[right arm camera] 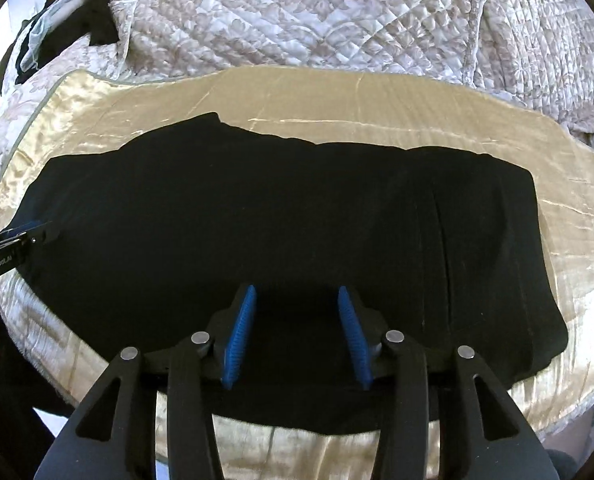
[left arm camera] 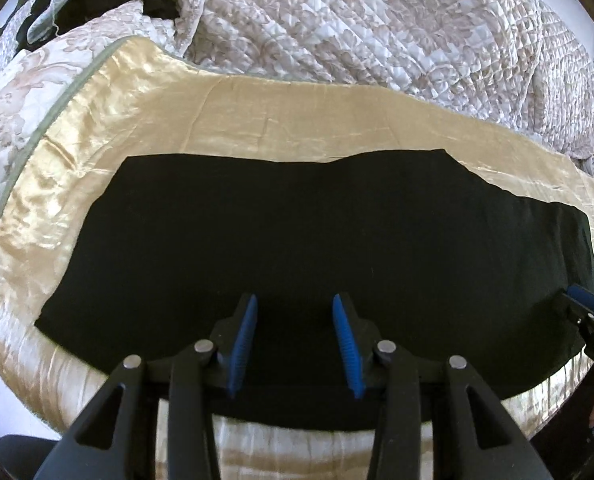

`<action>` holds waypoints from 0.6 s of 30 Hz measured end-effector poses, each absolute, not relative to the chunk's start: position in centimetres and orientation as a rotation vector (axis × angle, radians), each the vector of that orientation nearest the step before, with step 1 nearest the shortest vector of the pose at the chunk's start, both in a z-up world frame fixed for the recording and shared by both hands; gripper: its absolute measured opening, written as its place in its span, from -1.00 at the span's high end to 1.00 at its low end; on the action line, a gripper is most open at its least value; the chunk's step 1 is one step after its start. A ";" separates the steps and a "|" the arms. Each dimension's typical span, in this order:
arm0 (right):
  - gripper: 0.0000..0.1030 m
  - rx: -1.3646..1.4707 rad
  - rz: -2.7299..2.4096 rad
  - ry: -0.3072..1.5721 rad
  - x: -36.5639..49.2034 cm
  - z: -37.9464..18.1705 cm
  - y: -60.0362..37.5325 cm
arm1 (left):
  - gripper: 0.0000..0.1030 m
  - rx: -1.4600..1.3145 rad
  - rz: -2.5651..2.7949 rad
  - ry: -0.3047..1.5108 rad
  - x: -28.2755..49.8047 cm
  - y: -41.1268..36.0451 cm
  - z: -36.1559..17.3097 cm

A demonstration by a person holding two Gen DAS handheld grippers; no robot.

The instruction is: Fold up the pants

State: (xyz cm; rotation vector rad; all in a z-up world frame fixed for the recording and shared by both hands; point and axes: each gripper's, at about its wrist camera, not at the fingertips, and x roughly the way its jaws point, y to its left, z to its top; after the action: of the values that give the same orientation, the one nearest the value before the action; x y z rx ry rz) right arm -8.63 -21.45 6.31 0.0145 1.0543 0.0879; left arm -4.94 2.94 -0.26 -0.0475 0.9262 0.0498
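Left wrist view: left gripper [left arm camera: 295,304] jaws apart, empty, over near edge of black pants [left arm camera: 317,240] lying flat on cream sheet [left arm camera: 257,120]. Right wrist view: right gripper [right arm camera: 295,296] parted, holding nothing, above pants [right arm camera: 277,208].

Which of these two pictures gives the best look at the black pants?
The right wrist view: the pants lie whole on the golden cloth, both ends and a lengthwise crease visible. In the left wrist view the pants also fill the middle, but their right end runs towards the picture's edge.
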 end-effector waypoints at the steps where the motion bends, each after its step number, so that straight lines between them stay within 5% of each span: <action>1: 0.15 0.018 0.105 1.047 -8.8 6.6 -21.3 | 0.18 -0.049 0.048 0.925 -5.1 2.8 -0.2; 18: 0.15 0.092 0.017 1.065 -9.6 7.1 -24.6 | 0.18 -0.085 0.221 0.933 -6.9 6.9 0.2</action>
State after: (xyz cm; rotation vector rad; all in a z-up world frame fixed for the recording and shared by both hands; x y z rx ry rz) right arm -9.65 -24.57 7.14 0.0915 1.0650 0.0168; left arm -6.88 6.86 0.16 -0.0854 0.9332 0.2212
